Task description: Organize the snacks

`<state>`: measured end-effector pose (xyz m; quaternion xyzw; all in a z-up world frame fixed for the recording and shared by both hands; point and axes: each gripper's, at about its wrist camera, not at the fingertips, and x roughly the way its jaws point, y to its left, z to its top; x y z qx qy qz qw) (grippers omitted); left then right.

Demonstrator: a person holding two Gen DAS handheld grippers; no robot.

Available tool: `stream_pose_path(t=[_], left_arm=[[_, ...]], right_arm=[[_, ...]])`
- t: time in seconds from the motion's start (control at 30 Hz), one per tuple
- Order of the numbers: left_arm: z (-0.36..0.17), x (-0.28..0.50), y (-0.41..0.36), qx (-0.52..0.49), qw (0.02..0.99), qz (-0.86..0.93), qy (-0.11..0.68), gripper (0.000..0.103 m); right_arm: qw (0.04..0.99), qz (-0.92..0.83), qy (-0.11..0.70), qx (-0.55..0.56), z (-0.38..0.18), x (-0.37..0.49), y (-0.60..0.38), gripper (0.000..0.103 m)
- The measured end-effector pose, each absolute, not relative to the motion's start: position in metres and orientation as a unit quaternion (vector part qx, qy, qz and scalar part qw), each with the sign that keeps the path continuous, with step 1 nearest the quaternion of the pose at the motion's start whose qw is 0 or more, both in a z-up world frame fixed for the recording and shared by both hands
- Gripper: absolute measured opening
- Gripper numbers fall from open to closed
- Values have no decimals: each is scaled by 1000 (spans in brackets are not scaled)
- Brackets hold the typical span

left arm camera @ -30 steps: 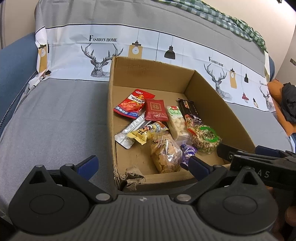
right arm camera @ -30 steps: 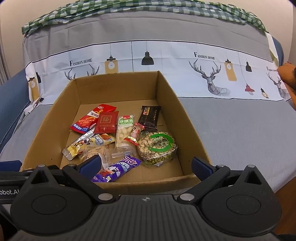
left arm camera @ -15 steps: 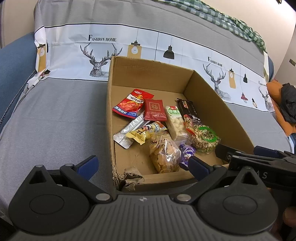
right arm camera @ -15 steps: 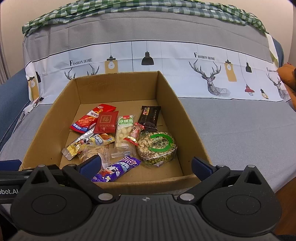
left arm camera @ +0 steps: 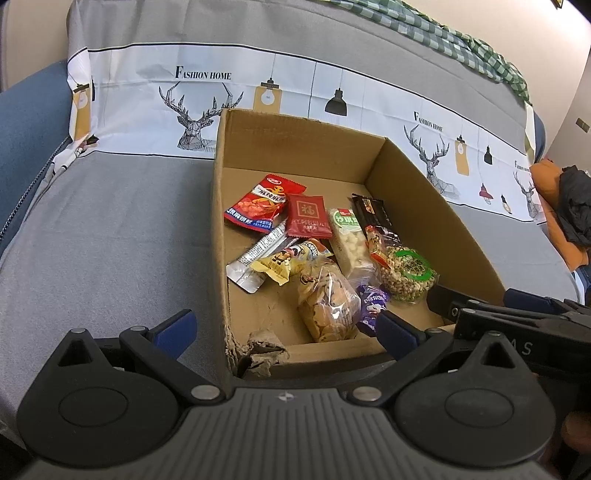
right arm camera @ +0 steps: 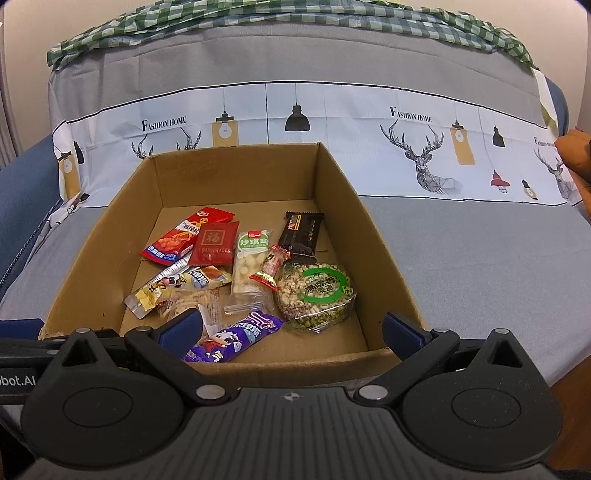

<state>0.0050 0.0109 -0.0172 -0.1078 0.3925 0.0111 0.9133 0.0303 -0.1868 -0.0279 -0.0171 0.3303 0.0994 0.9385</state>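
An open cardboard box sits on a grey bed cover. Inside lie several snack packets: a red and blue packet, a dark red sachet, a round pea cake with a green label, a purple packet, a cookie bag and a black bar. My left gripper is open and empty at the box's near left corner. My right gripper is open and empty at the near wall; it also shows in the left wrist view.
The box's near left corner is torn. A sofa back with a deer print cover rises behind the box. A green checked cloth lies on top of it. Dark and orange clothing lies at the far right.
The left wrist view has shifted slightly, so the box sits a little lower and to the left. The right gripper and the snacks have not moved.
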Motion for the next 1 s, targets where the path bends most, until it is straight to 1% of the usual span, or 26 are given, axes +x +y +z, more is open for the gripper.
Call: stream_pose_path(t=[0.67,1.0], left_arm=[[-19,6,11,-116,912,4,393,103],[-17,6,10,-116,918,-2,380,103]], right_arm=[[939,98,329,-11,-27,29,-187,102],[939,99,329,-3,-24,30,-190,102]])
